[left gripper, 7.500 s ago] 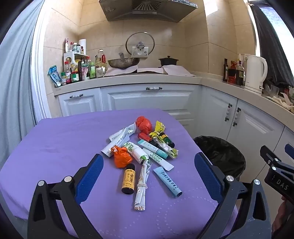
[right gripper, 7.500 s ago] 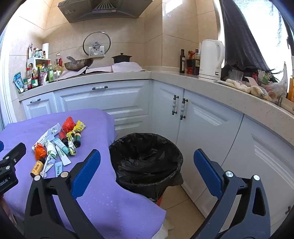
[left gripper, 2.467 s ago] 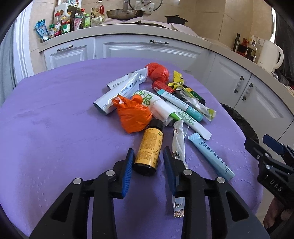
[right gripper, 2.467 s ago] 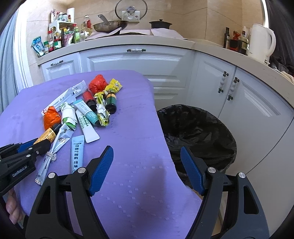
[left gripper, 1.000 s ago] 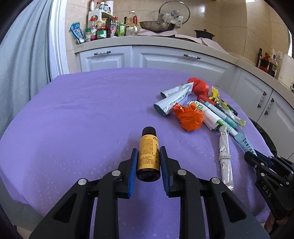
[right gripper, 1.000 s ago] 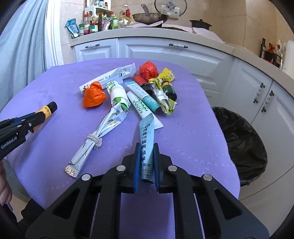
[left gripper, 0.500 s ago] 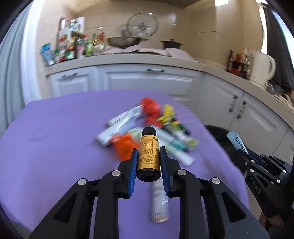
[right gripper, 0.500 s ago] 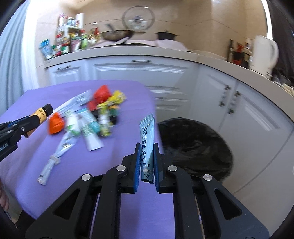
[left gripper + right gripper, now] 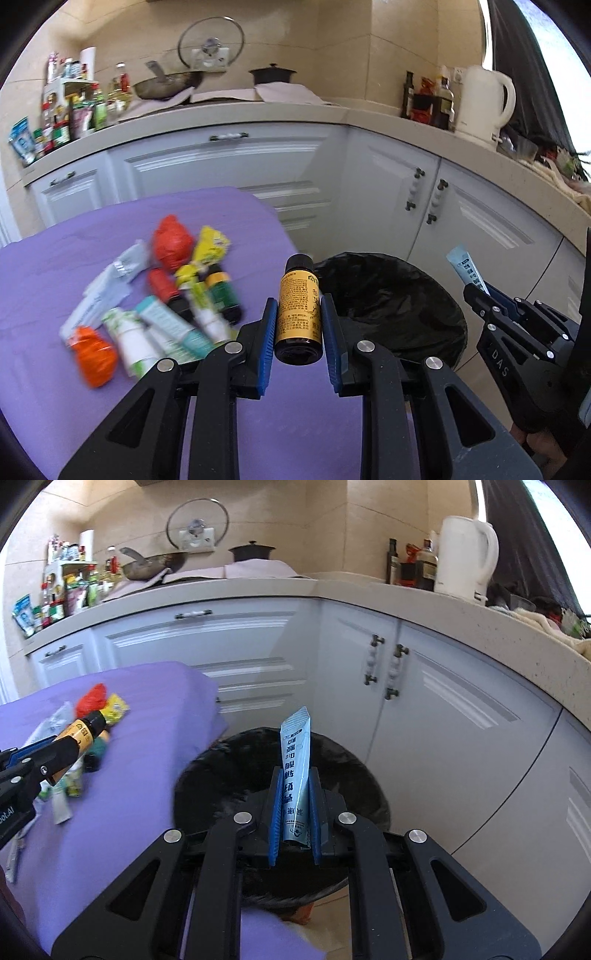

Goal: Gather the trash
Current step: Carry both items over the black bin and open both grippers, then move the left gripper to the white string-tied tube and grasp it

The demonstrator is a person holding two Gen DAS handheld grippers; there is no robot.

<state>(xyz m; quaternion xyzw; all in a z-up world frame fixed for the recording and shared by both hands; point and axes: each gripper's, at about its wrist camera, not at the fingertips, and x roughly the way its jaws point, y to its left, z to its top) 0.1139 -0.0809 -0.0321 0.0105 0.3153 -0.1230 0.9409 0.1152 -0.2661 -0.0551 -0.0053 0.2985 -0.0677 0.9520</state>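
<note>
My left gripper [image 9: 298, 314] is shut on a small brown bottle with a yellow label [image 9: 298, 314], held above the right edge of the purple table [image 9: 55, 387]; the bottle also shows in the right wrist view [image 9: 79, 734]. My right gripper [image 9: 294, 801] is shut on a light blue tube [image 9: 295, 771], held over the black-lined trash bin [image 9: 229, 775]. The bin [image 9: 399, 306] stands on the floor right of the table. Several tubes, wrappers and bottles [image 9: 166, 295] lie in a pile on the table, blurred.
White cabinets [image 9: 461, 221] and a counter curve behind the bin. A white kettle [image 9: 484, 103] and bottles stand on the counter. A wok [image 9: 166, 85] and a black pot sit at the back.
Both grippers have swung right from the table toward the bin with their loads. The right gripper with the tube is now over the bin opening.
</note>
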